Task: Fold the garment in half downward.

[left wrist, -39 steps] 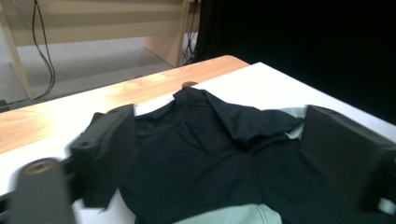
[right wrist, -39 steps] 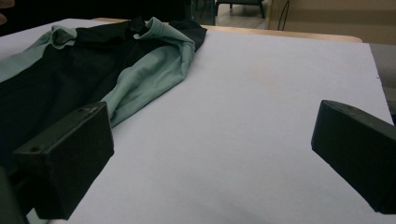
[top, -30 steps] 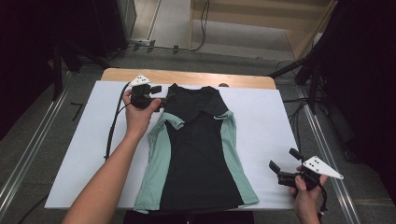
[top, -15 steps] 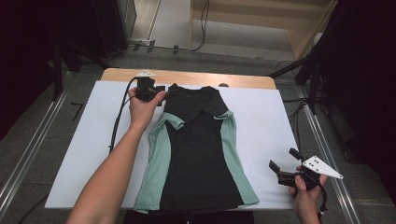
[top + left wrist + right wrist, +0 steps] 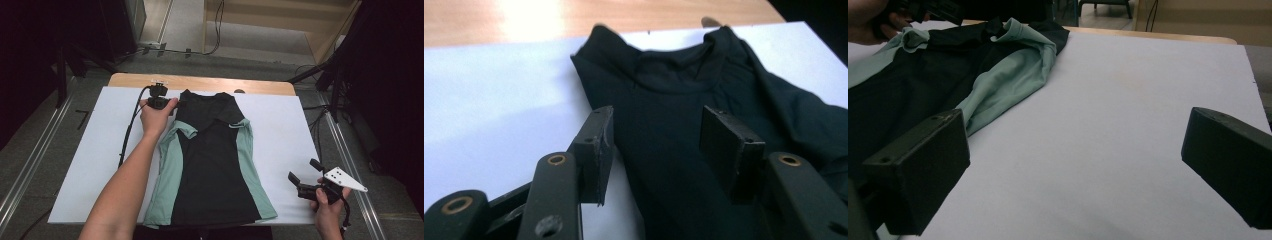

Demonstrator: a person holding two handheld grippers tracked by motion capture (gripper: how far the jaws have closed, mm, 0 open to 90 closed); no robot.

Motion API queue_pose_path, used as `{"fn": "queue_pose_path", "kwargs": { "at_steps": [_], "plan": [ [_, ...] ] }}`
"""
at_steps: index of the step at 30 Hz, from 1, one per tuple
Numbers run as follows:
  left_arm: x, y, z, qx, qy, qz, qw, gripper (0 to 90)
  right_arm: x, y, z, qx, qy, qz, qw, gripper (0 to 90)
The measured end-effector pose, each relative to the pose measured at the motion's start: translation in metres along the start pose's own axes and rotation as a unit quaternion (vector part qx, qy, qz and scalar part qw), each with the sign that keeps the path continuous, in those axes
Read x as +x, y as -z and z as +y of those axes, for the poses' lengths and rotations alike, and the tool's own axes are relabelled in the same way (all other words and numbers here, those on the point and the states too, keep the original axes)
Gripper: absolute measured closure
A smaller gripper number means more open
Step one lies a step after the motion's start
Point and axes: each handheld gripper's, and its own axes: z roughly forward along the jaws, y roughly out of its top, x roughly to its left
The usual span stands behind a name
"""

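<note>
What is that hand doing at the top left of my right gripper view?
Observer: It holds the left gripper at the shirt's shoulder. Its jaws have just been closing, with the cloth edge between them, not yet pinched.
Operator: Where does the shirt's bottom end? I can't see it.
Observer: The hem lies at the near edge of the white sheet, left of your own right gripper.
</note>
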Motion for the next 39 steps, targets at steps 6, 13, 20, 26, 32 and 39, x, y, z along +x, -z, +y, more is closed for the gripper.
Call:
{"fn": "queue_pose_path", "kwargs": {
  "at_steps": [6,13,20,26,32,39],
  "plan": [
    [0.0,-0.008,-0.003,0.018,0.012,0.009,0.9997,50.5,0.0,0.0,0.0,0.0,0.0,0.0,1.0,0.0],
    [0.001,-0.014,-0.006,0.035,0.021,0.014,0.9991,55.6,0.0,0.0,0.0,0.001,0.0,0.0,1.0,0.0],
    [-0.001,-0.018,-0.008,0.045,0.013,0.013,0.9988,75.5,0.0,-0.001,0.0,0.001,0.001,-0.002,1.0,0.0],
    [-0.006,-0.014,-0.006,0.028,0.007,-0.003,0.9996,85.5,-0.001,-0.002,0.0,0.004,0.0,0.0,1.0,0.0],
    [-0.011,-0.008,-0.003,0.023,-0.007,-0.012,0.9996,86.1,-0.001,-0.002,0.001,0.006,-0.001,-0.001,1.0,0.0],
    [-0.014,0.001,0.0,0.01,-0.022,-0.025,0.9994,86.2,-0.003,-0.007,0.008,0.02,-0.01,-0.003,0.9997,0.0]
  ]
}}
